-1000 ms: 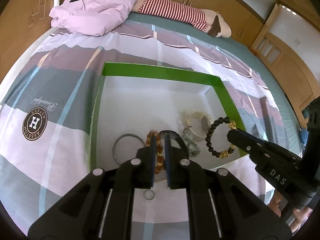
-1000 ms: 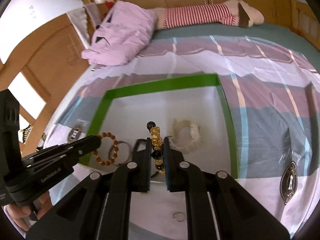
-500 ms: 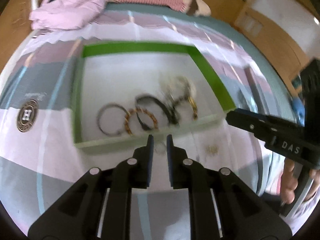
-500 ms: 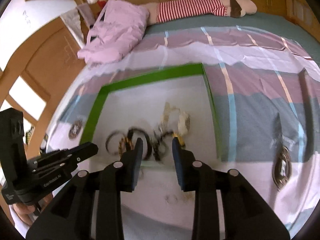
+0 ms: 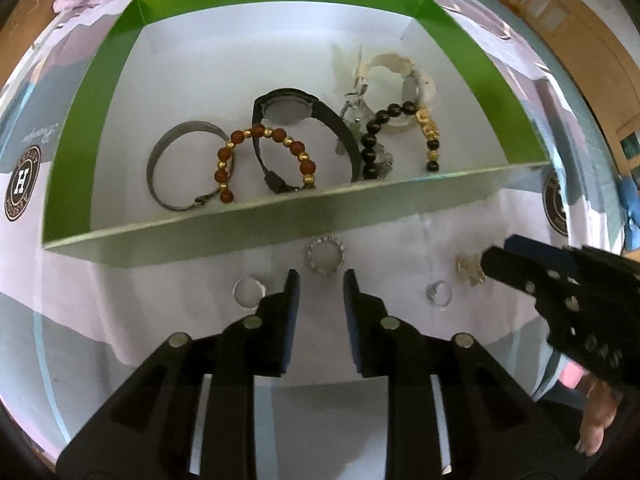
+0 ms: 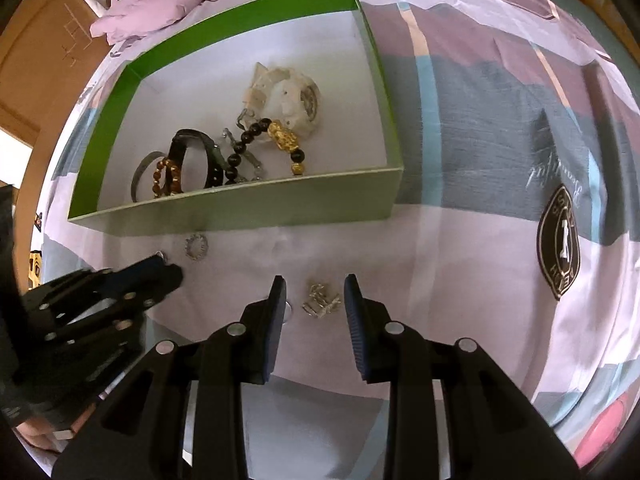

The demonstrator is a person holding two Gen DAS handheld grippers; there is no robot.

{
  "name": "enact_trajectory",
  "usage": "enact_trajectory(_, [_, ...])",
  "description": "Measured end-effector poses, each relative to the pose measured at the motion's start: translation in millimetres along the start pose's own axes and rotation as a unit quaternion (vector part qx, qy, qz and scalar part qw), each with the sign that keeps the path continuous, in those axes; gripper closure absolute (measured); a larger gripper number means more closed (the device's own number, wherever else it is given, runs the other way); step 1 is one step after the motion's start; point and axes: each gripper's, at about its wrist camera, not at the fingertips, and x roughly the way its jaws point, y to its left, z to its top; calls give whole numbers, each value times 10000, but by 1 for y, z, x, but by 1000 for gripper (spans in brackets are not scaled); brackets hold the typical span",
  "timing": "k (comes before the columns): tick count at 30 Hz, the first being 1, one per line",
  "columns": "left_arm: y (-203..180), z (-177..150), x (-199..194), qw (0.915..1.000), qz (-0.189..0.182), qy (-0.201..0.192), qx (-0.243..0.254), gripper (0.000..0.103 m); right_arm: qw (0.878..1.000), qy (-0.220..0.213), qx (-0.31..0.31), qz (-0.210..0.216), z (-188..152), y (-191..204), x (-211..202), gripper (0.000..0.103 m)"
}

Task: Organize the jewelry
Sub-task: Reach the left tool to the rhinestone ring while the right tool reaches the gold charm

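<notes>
A green box (image 5: pixel 76 152) on the bed holds a grey bangle (image 5: pixel 160 168), an amber bead bracelet (image 5: pixel 298 148), a black watch (image 5: pixel 340 136), a black-and-gold bead bracelet (image 6: pixel 284 134) and a white watch (image 5: pixel 394 62). My left gripper (image 5: pixel 320 280) hangs low over the sheet in front of the box, jaws opening, nothing between them. A beaded silver ring (image 5: pixel 327 256) lies just past its tips. My right gripper (image 6: pixel 314 284) is open, and a silver charm cluster (image 6: pixel 320 300) lies between its fingers, untouched. A plain ring (image 5: pixel 248 292) and a small ring (image 5: pixel 439 294) lie beside them.
The near wall of the box (image 6: pixel 240 208) stands just beyond both grippers. A striped bedsheet with round logos (image 6: pixel 560 248) covers the bed. Pink bedding (image 6: pixel 160 4) lies behind the box. A hand (image 5: pixel 596 412) shows at the lower right.
Both grippers drew back over the box's near wall and sank toward the sheet, tilting down. The right let go of the black-and-gold bracelet, which now lies in the box. Both jaws spread apart.
</notes>
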Motion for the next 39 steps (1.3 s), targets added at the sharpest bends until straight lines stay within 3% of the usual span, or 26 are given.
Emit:
enact_trajectory(6, [-1, 3, 8, 10000, -35, -24, -75, 64, 9998, 50, -29, -185, -1, 0, 2, 72])
enact_trajectory(10, [-5, 7, 13, 9999, 33, -113, -76, 63, 9998, 106, -1, -191, 0, 0, 5, 72])
enact_trajectory(12, [-7, 8, 15, 9999, 86, -95, -63, 64, 9997, 135, -3, -194, -2, -2, 6, 72])
enact_trajectory(15, [-13, 9, 16, 9991, 414, -121, 60, 81, 9997, 184, 17, -177, -5, -6, 7, 72])
enact_trajectory(25, [-10, 1, 14, 9992, 358, 28, 160, 82, 9997, 226, 21, 90, -8, -8, 5, 72])
enact_trajectory(29, [-8, -6, 11, 9993, 318, 65, 205, 82, 9993, 340, -110, -148, -10, 0, 13, 72])
enact_trajectory(35, [-1, -18, 3, 9993, 233, 153, 250, 82, 9996, 127, 101, -216, -5, -9, 5, 75])
enact_trajectory(39, [4, -23, 0, 9993, 209, 184, 267, 82, 9985, 53, 251, -491, -3, -23, 1, 75])
